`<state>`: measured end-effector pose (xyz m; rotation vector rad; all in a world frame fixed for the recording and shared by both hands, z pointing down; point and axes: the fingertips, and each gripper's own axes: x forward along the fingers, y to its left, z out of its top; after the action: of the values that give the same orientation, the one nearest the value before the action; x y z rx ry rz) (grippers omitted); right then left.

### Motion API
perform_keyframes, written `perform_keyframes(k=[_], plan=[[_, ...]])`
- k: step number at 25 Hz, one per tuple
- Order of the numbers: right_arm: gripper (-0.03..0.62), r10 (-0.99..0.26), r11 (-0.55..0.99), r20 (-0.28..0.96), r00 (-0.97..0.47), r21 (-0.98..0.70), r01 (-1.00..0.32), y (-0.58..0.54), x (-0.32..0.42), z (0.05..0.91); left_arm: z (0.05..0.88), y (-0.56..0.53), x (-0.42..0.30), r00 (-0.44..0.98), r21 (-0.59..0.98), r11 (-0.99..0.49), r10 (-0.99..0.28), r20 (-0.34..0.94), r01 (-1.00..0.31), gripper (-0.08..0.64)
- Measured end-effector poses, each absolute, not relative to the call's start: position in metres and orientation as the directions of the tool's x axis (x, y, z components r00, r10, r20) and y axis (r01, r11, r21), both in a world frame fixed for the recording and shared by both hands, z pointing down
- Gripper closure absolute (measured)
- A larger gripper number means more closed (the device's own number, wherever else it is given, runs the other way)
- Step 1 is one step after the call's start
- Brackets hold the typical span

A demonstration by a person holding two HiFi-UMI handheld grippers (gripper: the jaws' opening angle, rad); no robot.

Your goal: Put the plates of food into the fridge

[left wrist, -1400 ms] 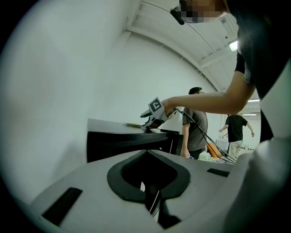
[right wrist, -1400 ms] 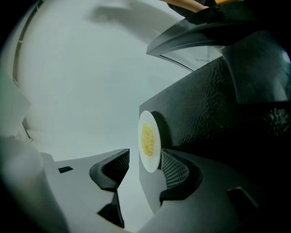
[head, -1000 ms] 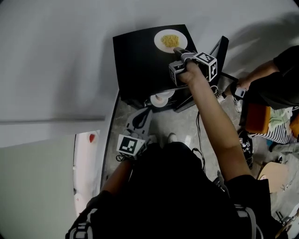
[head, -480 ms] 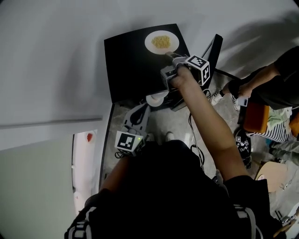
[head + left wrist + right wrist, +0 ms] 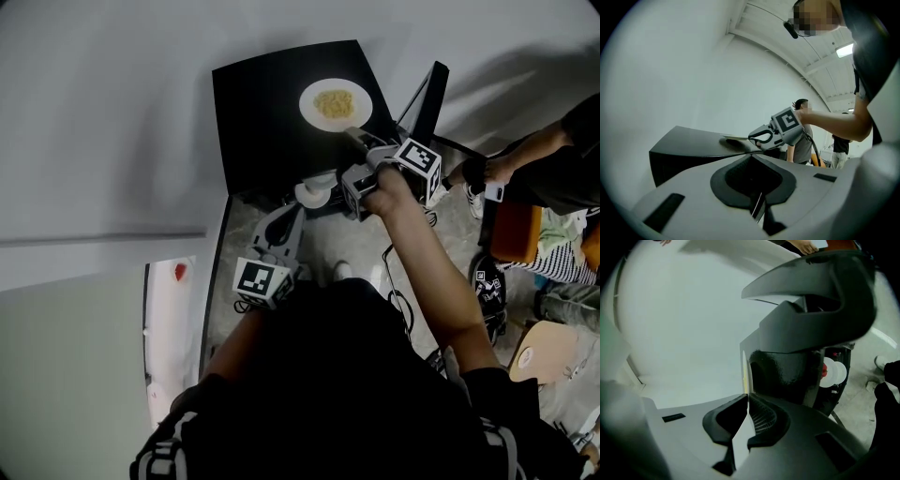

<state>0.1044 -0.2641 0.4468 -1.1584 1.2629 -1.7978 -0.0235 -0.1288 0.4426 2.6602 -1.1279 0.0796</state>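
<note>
A white plate of yellow food lies on the black table. My right gripper is shut on the plate's near rim. In the right gripper view that plate shows edge-on, running out from between the pressed-together fingertips of the right gripper. My left gripper hangs low beside the table, shut with nothing in it. From the left gripper I look up at the table edge and the plate. A second white plate with red food sits under the table.
An open white compartment holding a red item stands at the lower left. A black stand and cables flank the table's right side. Another person sits at the right, by an orange seat.
My right gripper has closed on the plate's near rim, and the plate has slid a little toward the table's near edge. The left gripper has stayed low.
</note>
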Motion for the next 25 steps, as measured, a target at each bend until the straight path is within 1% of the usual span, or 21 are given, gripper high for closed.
perform_keyframes(k=[4, 10, 16, 17, 18, 19, 25], plan=[[0.561, -0.878, -0.285, 0.266, -0.398, -0.958, -0.010, -0.233, 0.105, 0.437, 0.439, -0.124, -0.028, 0.699, 0.203, -0.672, -0.703, 0.129, -0.713, 0.540], [0.561, -0.878, -0.282, 0.272, -0.393, -0.959, -0.035, -0.193, 0.110, 0.454, 0.446, -0.110, -0.025, 0.715, 0.196, -0.689, -0.685, 0.139, -0.698, 0.540], [0.558, -0.879, -0.216, 0.204, -0.431, -0.976, -0.023, -0.186, 0.108, 0.456, 0.442, -0.099, -0.017, 0.719, 0.188, -0.695, -0.680, 0.144, -0.694, 0.540], [0.544, -0.882, -0.202, 0.190, -0.432, -0.979, -0.019, -0.183, 0.108, 0.452, 0.440, -0.094, -0.016, 0.719, 0.183, -0.696, -0.680, 0.141, -0.694, 0.540], [0.504, -0.883, -0.189, 0.177, -0.434, -0.982, -0.016, -0.179, 0.107, 0.447, 0.437, -0.088, -0.017, 0.718, 0.179, -0.696, -0.682, 0.137, -0.695, 0.540], [0.485, -0.884, -0.178, 0.166, -0.437, -0.984, -0.014, -0.176, 0.107, 0.444, 0.435, -0.082, -0.017, 0.716, 0.174, -0.695, -0.685, 0.134, -0.697, 0.540], [0.478, -0.880, -0.197, 0.171, -0.443, -0.980, 0.013, -0.176, 0.107, 0.452, 0.434, -0.074, -0.022, 0.697, 0.170, -0.676, -0.705, 0.133, -0.717, 0.540]])
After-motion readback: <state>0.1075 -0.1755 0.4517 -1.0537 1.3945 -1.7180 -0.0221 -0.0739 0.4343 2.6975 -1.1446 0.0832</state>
